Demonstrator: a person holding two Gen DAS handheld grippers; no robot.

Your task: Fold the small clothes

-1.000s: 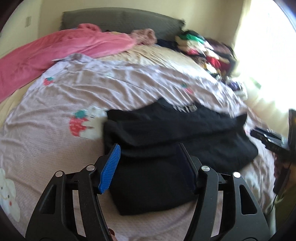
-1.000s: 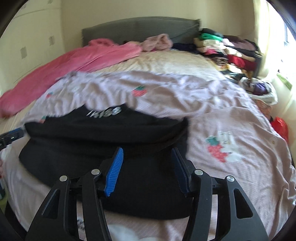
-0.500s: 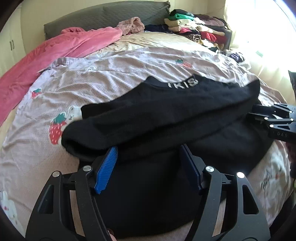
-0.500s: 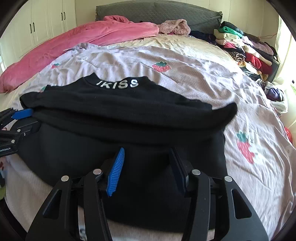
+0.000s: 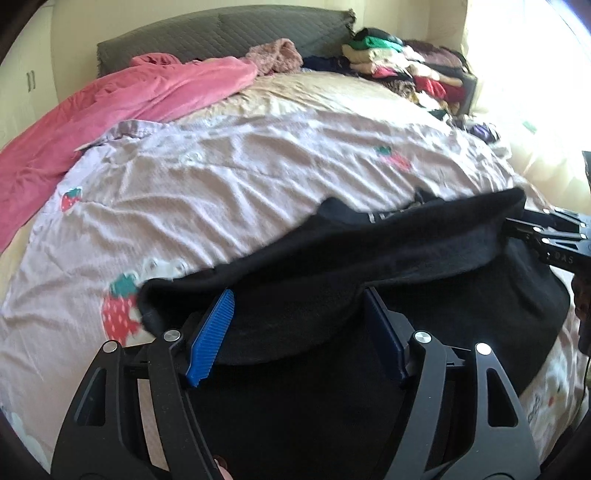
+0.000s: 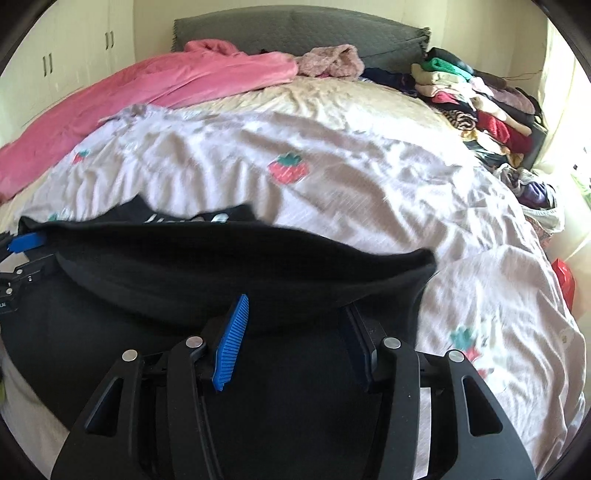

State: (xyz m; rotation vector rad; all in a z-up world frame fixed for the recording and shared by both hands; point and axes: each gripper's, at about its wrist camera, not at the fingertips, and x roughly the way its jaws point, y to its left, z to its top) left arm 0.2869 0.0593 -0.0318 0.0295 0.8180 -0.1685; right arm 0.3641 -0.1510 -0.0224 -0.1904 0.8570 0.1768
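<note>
Jaws of the left gripper (image 5: 299,295): opening, blue pads (image 5: 210,339) well apart, with a thick fold of the black sweater (image 5: 369,251) lying between them. Cannot tell whether the pads touch the cloth.

Further left on the bed: a pink blanket (image 5: 129,103) thrown along the edge, reaching up to the grey headboard (image 5: 221,33). Beside it, a pale sheet (image 5: 258,177) printed with red strawberries, wrinkled, spread under the sweater.

Sweater near the foot of the bed, body flat on the sheet, a raised ridge of cloth running across from one gripper to the other. White lettering at the collar (image 6: 184,219), blurred and half hidden behind the ridge, not readable.

Jaws of the right gripper (image 6: 297,304): partly spread, black cloth between them, pinching or not cannot tell. Letters "DAS" in white on this gripper's side, seen from the left wrist view.

Far right, by the bright window: a pile of folded clothes (image 6: 480,107) in mixed colours, and a red bag (image 6: 563,280) off the bed's edge.
</note>
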